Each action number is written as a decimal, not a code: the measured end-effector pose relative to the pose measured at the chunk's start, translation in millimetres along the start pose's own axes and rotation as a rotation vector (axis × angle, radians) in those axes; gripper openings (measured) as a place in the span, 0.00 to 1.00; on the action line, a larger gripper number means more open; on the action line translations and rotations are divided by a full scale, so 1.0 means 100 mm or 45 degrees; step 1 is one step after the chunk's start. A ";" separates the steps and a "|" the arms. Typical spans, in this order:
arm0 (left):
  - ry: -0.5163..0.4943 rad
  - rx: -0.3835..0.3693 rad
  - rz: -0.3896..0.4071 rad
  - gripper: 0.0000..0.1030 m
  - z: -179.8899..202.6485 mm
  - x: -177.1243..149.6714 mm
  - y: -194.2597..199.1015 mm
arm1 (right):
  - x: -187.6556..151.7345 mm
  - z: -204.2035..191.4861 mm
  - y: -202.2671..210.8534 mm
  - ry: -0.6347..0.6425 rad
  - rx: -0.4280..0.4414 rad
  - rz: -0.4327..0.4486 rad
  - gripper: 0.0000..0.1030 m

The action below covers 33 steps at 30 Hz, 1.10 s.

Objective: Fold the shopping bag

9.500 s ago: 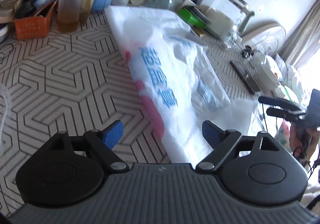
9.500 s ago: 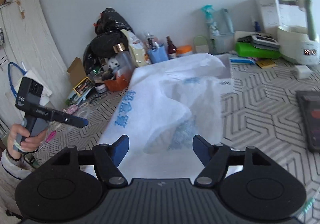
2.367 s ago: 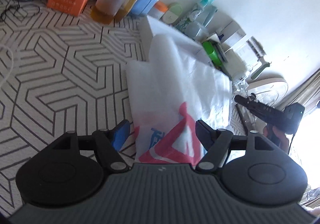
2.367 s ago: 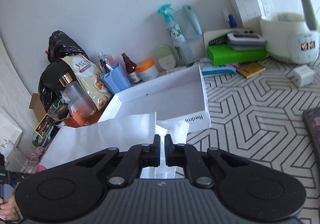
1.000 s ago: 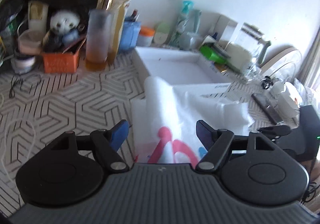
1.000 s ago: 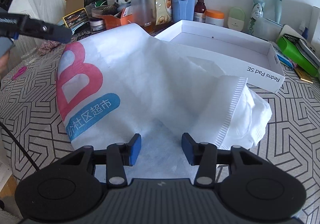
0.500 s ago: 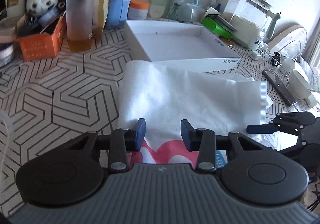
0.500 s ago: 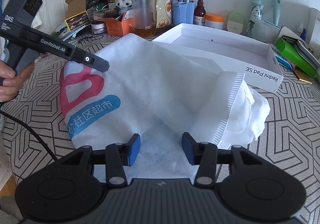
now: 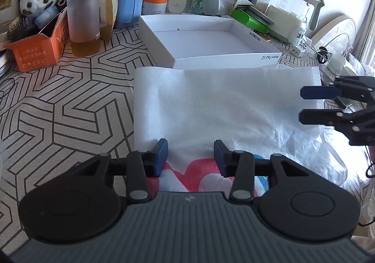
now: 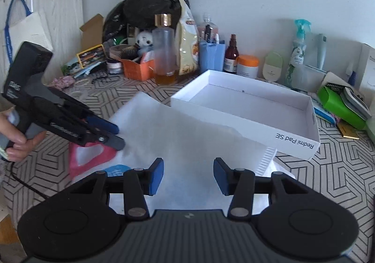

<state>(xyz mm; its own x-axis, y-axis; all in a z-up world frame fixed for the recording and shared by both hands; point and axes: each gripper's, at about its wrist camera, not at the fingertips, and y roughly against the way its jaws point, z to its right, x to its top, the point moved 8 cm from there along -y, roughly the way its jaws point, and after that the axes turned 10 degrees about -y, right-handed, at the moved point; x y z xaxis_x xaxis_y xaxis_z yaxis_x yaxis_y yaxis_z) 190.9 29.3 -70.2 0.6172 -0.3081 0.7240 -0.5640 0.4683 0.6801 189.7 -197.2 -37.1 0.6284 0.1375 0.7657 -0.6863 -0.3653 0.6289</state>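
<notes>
White shopping bag [image 9: 222, 101] lies folded, far edge beside white box [image 9: 211, 38]

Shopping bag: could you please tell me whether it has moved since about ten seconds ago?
Yes. The shopping bag once covered the white Redmi Pad SE box; now it lies folded in front of it.

Daylight, bright. In the left wrist view it enters from the far right edge, where the window area blows out to white. The folded white shopping bag [image 9: 225, 108] is strongly lit, weave still visible. The left gripper [image 9: 190, 155] throws a soft shadow onto the fabric beneath its pads. Right wrist view cooler, more even; the wall reads grey-blue. Motion blur there: frosted bottle [image 10: 166, 52] and bag edge smeared. Heavy fisheye bending, dark vignette in the corners of both views.
</notes>
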 end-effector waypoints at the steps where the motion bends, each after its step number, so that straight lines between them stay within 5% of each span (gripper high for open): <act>1: 0.005 -0.007 0.003 0.41 -0.01 0.00 0.00 | -0.02 0.09 -0.07 -0.034 -0.011 -0.019 0.46; 5: 0.029 -0.052 0.009 0.41 -0.04 -0.02 0.02 | -0.12 0.31 -0.26 -0.166 0.061 -0.068 0.46; 12: 0.141 -0.101 0.018 0.43 -0.15 -0.03 0.19 | -0.15 0.31 -0.28 -0.127 0.061 -0.079 0.47; 17: 0.225 -0.044 0.042 0.66 -0.24 -0.14 0.55 | -0.10 0.29 -0.34 -0.079 0.074 -0.076 0.59; 22: 0.295 -0.088 -0.014 0.67 -0.23 -0.36 0.62 | -0.06 0.21 -0.46 0.103 0.057 -0.050 0.64; 24: 0.343 -0.124 -0.044 0.67 -0.22 -0.44 0.56 | -0.01 0.17 -0.40 0.112 0.043 -0.049 0.57; 29: 0.371 -0.106 -0.037 0.67 -0.22 -0.51 0.53 | 0.07 -0.25 0.15 0.122 0.059 0.133 0.56; 33: 0.358 -0.066 -0.042 0.67 -0.19 -0.54 0.61 | -0.07 -0.81 0.22 0.157 0.138 0.103 0.56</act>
<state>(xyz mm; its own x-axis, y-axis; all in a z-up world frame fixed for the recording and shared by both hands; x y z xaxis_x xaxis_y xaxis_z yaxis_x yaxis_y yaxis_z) 134.1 90.3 -70.3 0.7666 -0.0854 0.6364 -0.5170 0.5057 0.6906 140.6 -131.4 -18.0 0.5187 0.2130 0.8280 -0.6850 -0.4760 0.5516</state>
